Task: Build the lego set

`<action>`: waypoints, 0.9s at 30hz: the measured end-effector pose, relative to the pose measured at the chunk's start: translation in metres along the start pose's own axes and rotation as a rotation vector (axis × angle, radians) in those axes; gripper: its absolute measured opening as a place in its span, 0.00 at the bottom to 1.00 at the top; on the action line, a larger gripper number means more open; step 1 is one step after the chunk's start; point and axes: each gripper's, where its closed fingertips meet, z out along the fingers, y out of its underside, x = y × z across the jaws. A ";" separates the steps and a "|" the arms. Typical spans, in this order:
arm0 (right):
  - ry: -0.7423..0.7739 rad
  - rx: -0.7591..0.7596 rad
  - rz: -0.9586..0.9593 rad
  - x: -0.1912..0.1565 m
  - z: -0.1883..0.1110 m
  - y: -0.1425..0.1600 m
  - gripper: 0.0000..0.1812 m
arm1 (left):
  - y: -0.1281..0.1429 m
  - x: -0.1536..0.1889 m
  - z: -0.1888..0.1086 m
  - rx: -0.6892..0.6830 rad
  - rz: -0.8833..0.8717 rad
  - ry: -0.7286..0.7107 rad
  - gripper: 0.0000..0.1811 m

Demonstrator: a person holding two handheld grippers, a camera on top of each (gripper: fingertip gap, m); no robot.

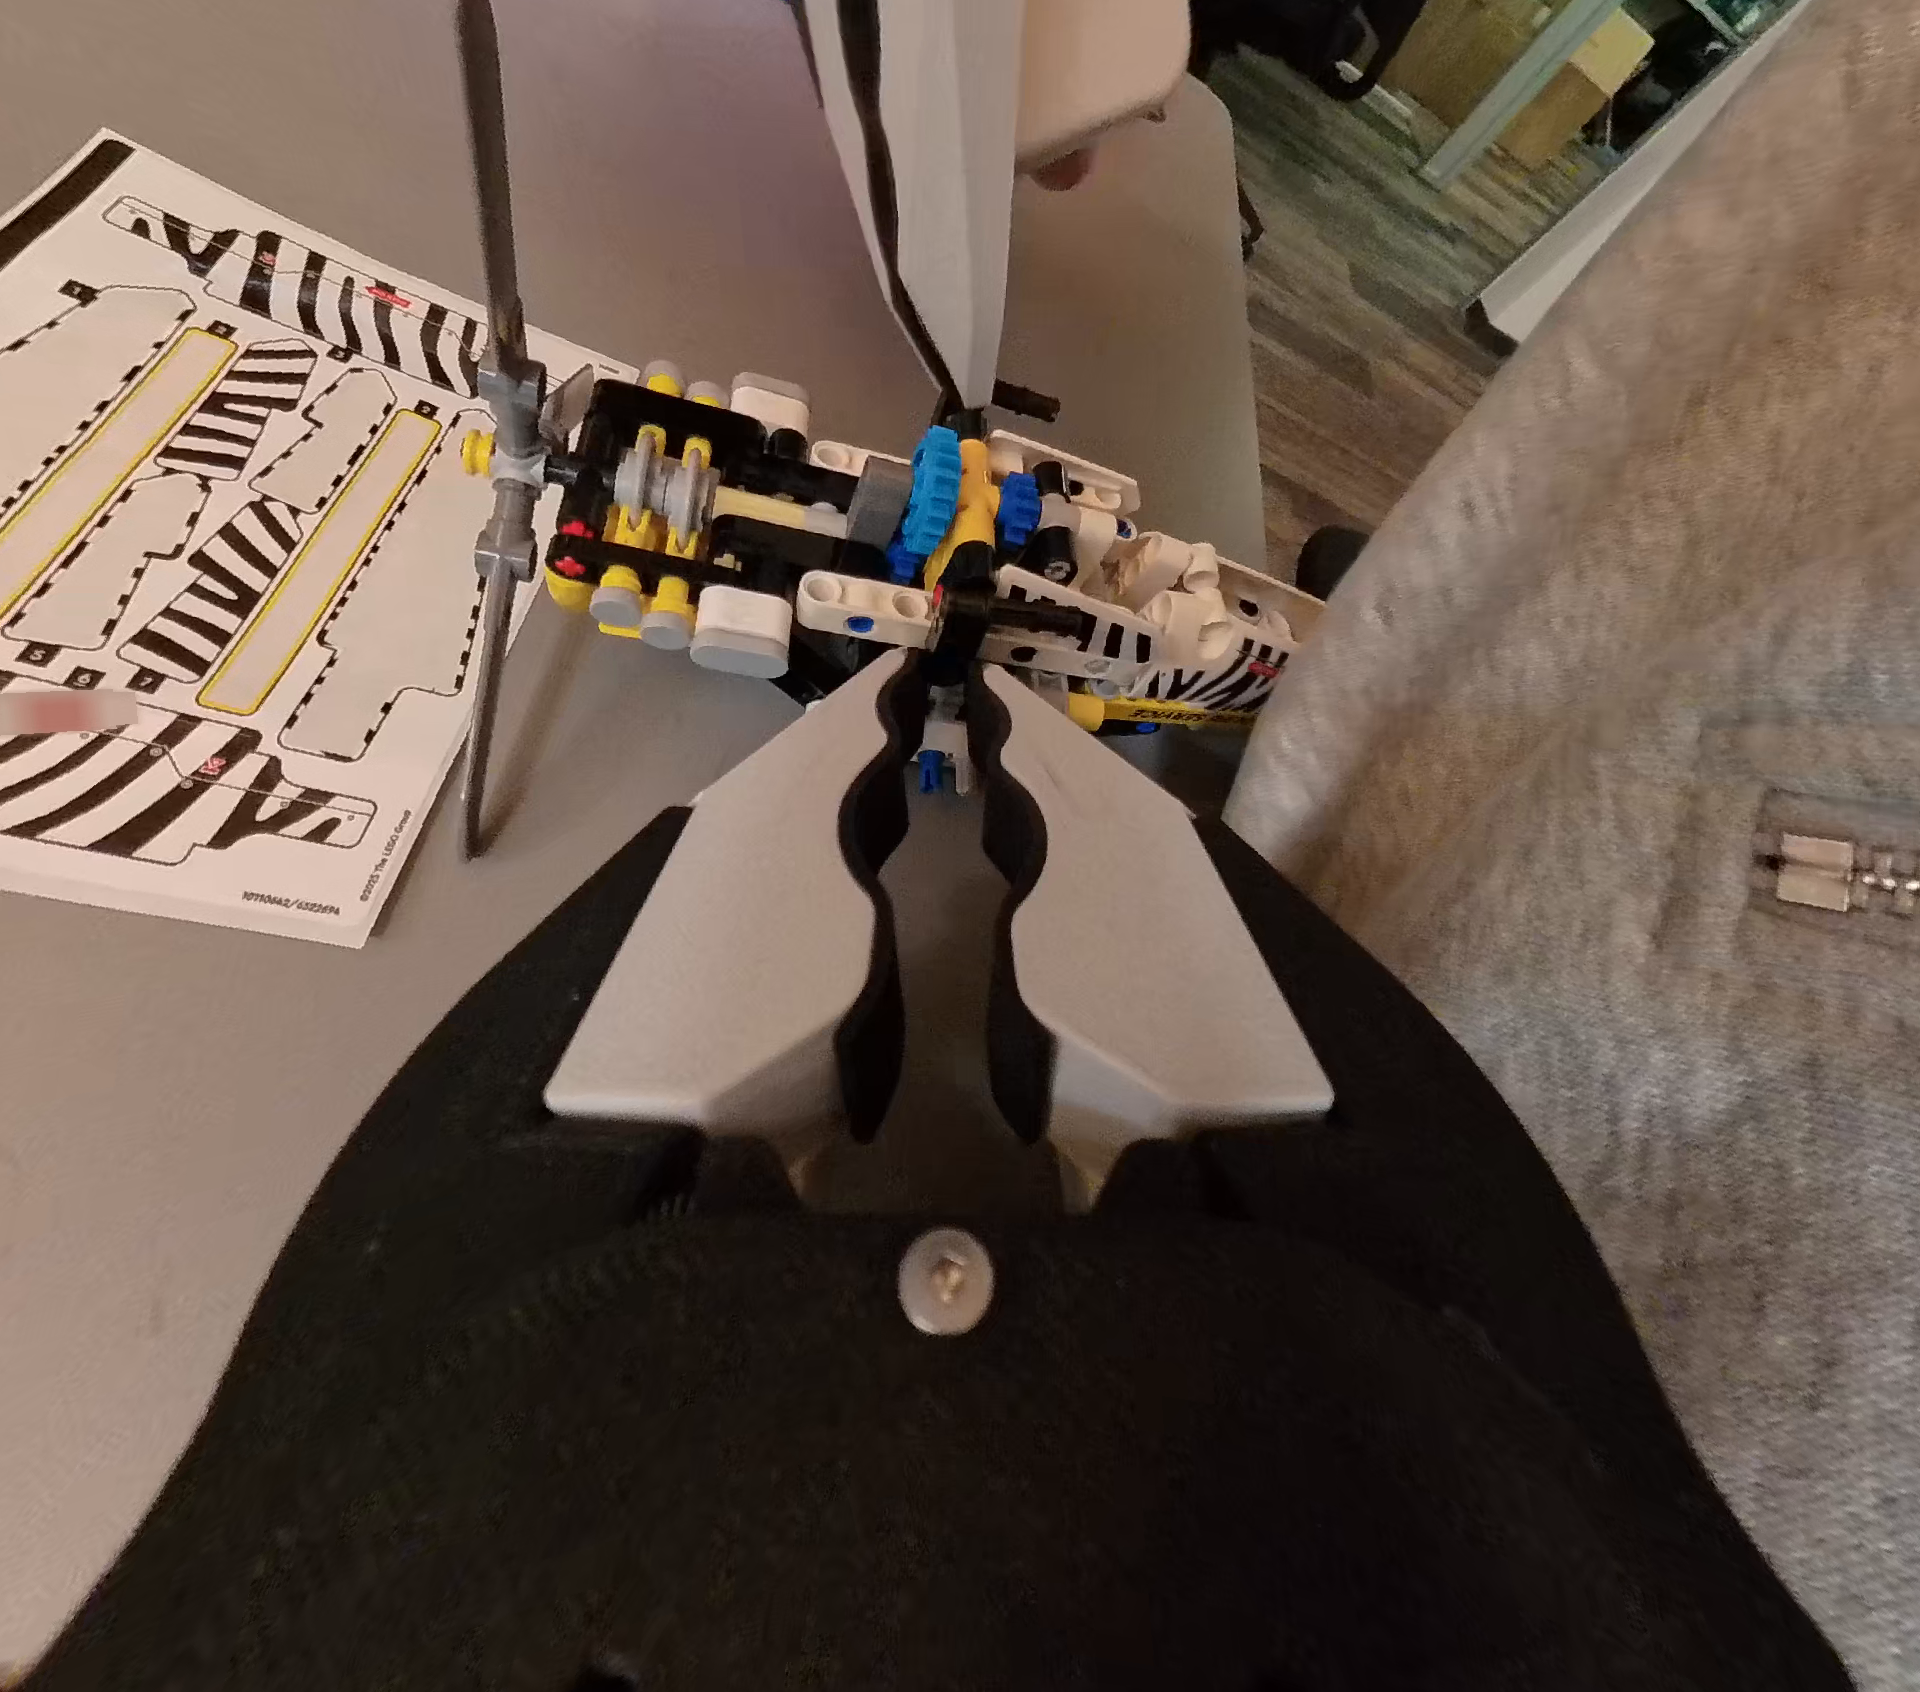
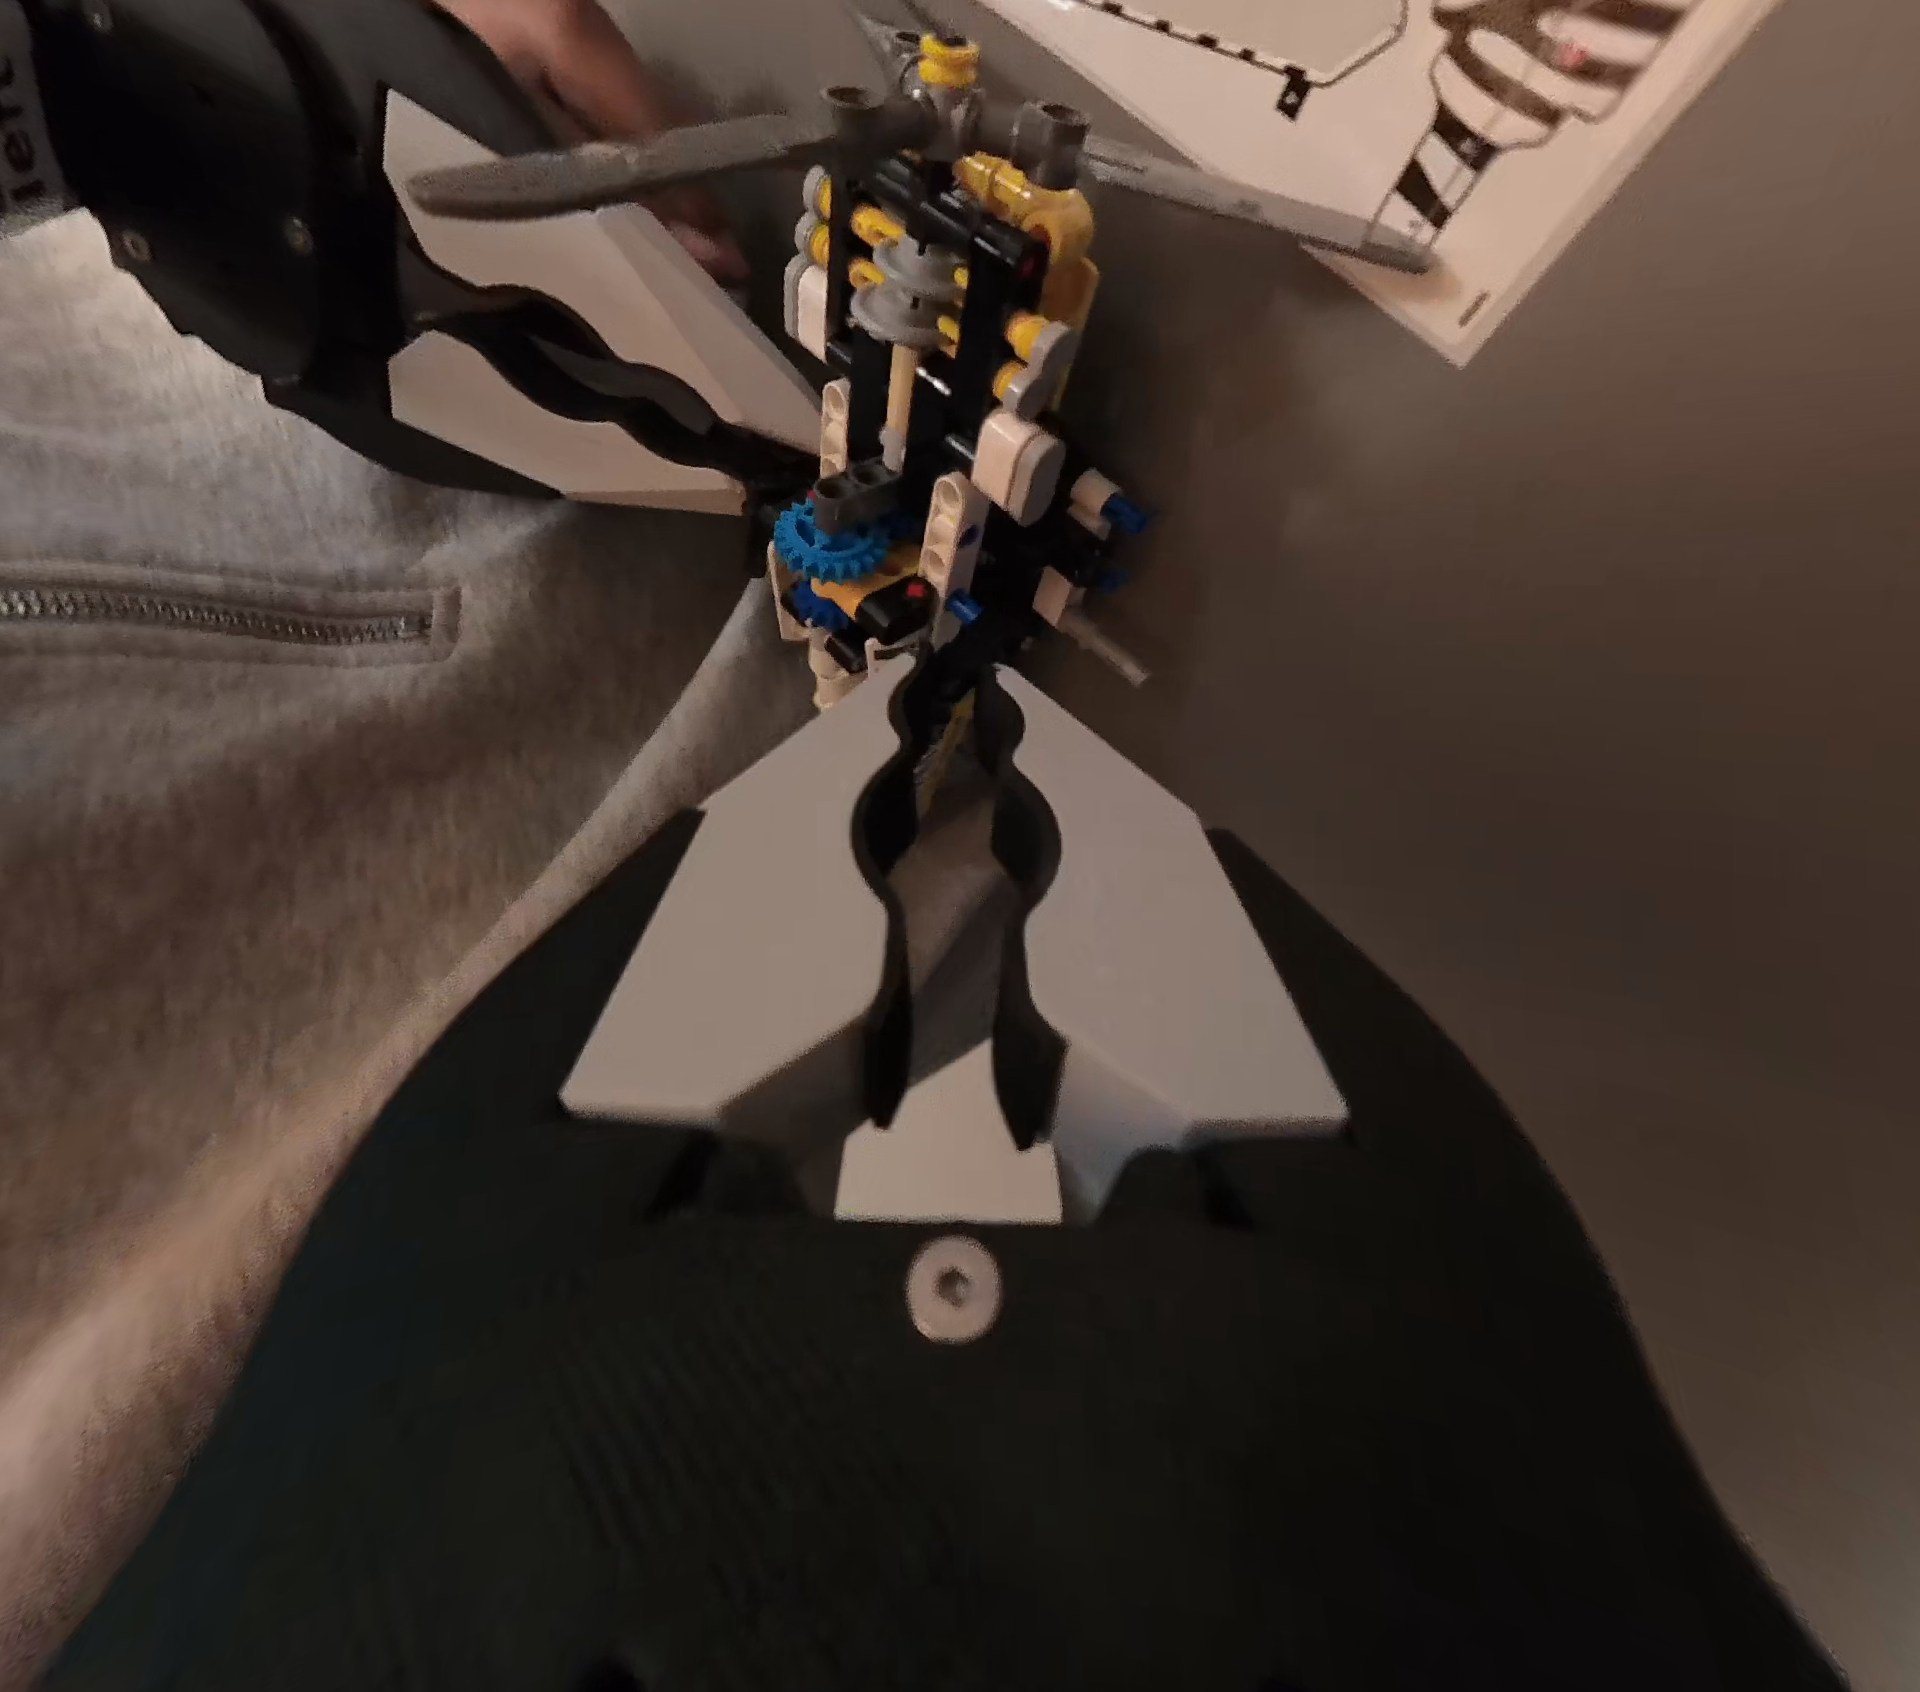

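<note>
Both grippers are clamped on the lego plane [image 1: 883, 541]: left gripper [image 1: 940, 676] pinches its black midsection from the near side, right gripper [image 2: 951, 686] pinches the yellow-striped tail end. Plane's held over the grey table [image 1: 260, 1071], propeller [image 1: 499, 406] just beside the sticker sheet [image 1: 208, 541].

Yellow-black lego model [image 1: 790, 530]; zebra-striped sticker sheet [image 1: 208, 541]
</note>
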 end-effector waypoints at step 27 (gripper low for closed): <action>0.000 -0.104 -0.110 -0.007 0.003 0.003 0.03 | 0.000 0.003 0.000 -0.004 0.000 0.006 0.01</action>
